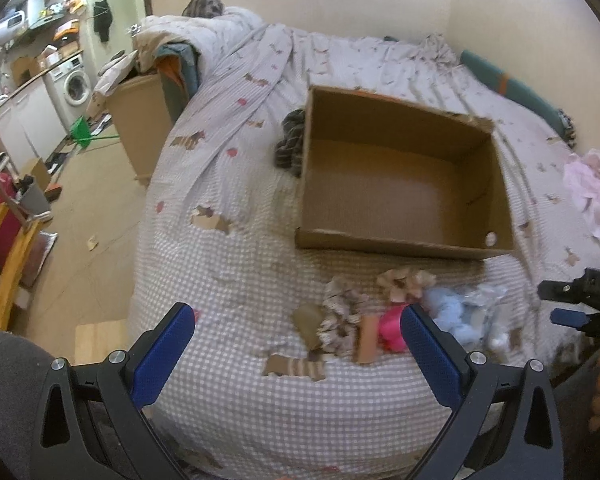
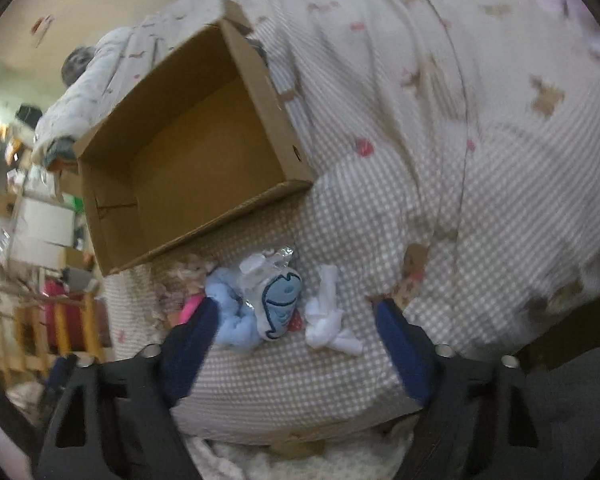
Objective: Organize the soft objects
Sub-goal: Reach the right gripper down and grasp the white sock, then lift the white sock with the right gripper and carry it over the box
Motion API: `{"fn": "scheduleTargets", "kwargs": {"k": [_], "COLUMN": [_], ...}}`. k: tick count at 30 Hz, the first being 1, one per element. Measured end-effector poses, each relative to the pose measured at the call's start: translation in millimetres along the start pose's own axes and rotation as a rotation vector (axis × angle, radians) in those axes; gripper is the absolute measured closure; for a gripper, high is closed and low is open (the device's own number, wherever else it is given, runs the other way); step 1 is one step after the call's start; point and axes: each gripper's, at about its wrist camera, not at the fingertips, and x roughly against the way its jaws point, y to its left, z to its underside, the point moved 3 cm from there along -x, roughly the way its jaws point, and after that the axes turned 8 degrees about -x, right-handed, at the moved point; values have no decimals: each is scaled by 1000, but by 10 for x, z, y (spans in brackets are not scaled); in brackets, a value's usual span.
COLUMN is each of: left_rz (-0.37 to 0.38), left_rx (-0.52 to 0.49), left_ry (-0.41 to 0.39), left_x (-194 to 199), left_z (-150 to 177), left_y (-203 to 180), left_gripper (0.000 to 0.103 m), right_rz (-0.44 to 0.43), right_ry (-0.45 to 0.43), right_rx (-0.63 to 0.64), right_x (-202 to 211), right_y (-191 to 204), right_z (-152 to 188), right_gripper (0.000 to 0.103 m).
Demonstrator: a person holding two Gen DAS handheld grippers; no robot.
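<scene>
An empty cardboard box lies open on the checked bed cover; it also shows in the right wrist view. In front of it lies a row of soft things: patterned scrunchies, a pink item, a light blue plush, a whale-print pouch and a knotted white cloth. My left gripper is open and empty, just short of the scrunchies. My right gripper is open and empty, with the pouch and white cloth just beyond its fingertips. It also shows in the left wrist view.
A dark striped cloth lies behind the box's left wall. Pink fabric lies at the bed's right side. A bin with piled bedding stands left of the bed. The bed edge drops to the floor on the left.
</scene>
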Motion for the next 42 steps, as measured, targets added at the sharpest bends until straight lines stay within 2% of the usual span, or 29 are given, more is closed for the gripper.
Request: {"fn": "scheduleTargets", "kwargs": {"k": [4,8,9,12,13,14,17,22,24,26,29,31,35,40,42], "left_rz": [1,-1,-4,-13,-26,-40,-38,-3,28,67,128,144,186,222,241], "left_rx": [34,52,54,69,81,91,133,165,155,135,121,125,202,234,253], "left_ry": [17,38,43,60,73,88,154,233,254,291,346,372,447,472,476], "left_x": [-41,-84,-102,-141,-164,-190,-325,-527,-609,-719,-898,-1020,-1312,-1545,-1610], "left_z": [17,34,33,39,41,45,51,-28,-69,-106,-138,-134,-14,74,82], "left_y": [96,142,150,196,227,260,373,459,424,345,228,195,211,170,177], "left_gripper": [1,1,1,1,1,1,1,2,8,19,25,31,62,68,80], "right_rz": [72,120,123,132,137,146,150,43,-16,-78,-120,-125,-129,-108,-103], "right_ry": [39,122,136,183,185,166,93,-6,-39,-61,-79,-88,-86,-97,-93], "right_rx": [-31,-33,-20,21,37,55,99,108,104,101,109,117,114,132,137], "right_x": [-201,-554,-639,-806,-826,-806,-640,-343,-221,-136,-75,-13,-31,-23,-58], "right_y": [-134,-211,-203,-137,-102,-71,28,108,132,174,206,148,143,168,176], "right_z": [-52,39,85,193,217,224,238,168,182,196,225,190,177,195,196], "right_gripper": [19,19,25,68,71,74,75,75,75,75,75,75,75,75,75]}}
